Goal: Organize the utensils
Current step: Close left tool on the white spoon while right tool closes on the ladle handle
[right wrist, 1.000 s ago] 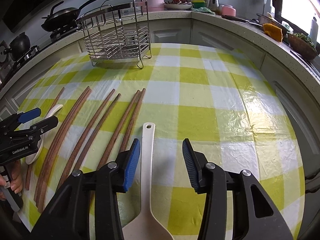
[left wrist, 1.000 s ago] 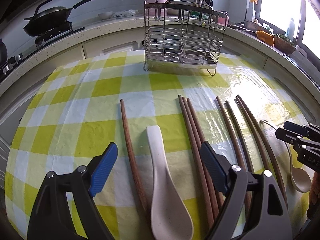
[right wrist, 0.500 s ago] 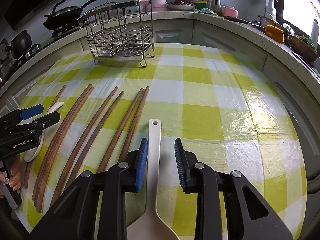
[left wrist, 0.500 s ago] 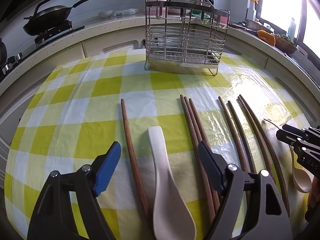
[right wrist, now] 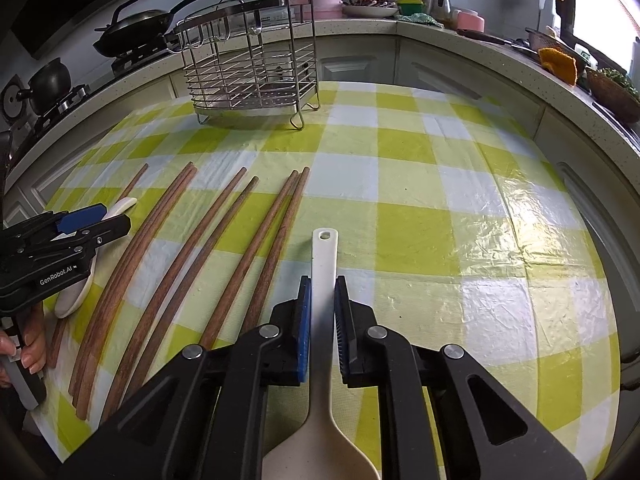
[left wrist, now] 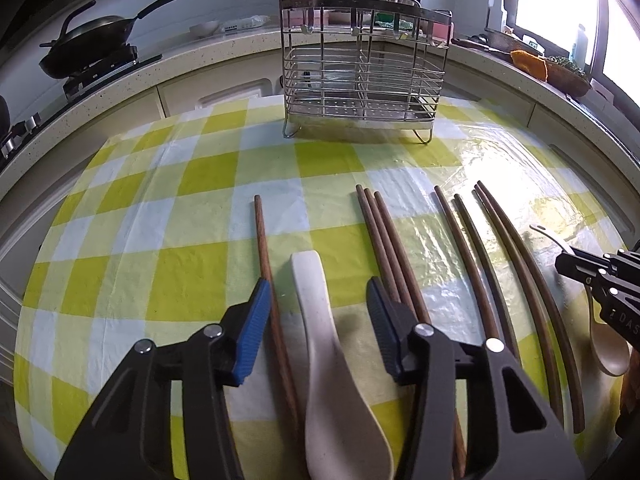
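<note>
both claws narrowed: right claw (right wrist: 322,300) now pinches the long spoon (right wrist: 325,264), bowl cut off below; left claw (left wrist: 316,300) stays apart around the short spoon (left wrist: 320,320).

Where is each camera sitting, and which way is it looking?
Left wrist view: sits on the left gripper, looking along its open fingers across the checked table at a white spoon, chopsticks and the wire rack; the right gripper shows at the right edge.
Right wrist view: sits on the right gripper, closed on a long-handled spoon; the left gripper and a hand show at left.
Both share the table, chopsticks, rack and frying pan.
</note>
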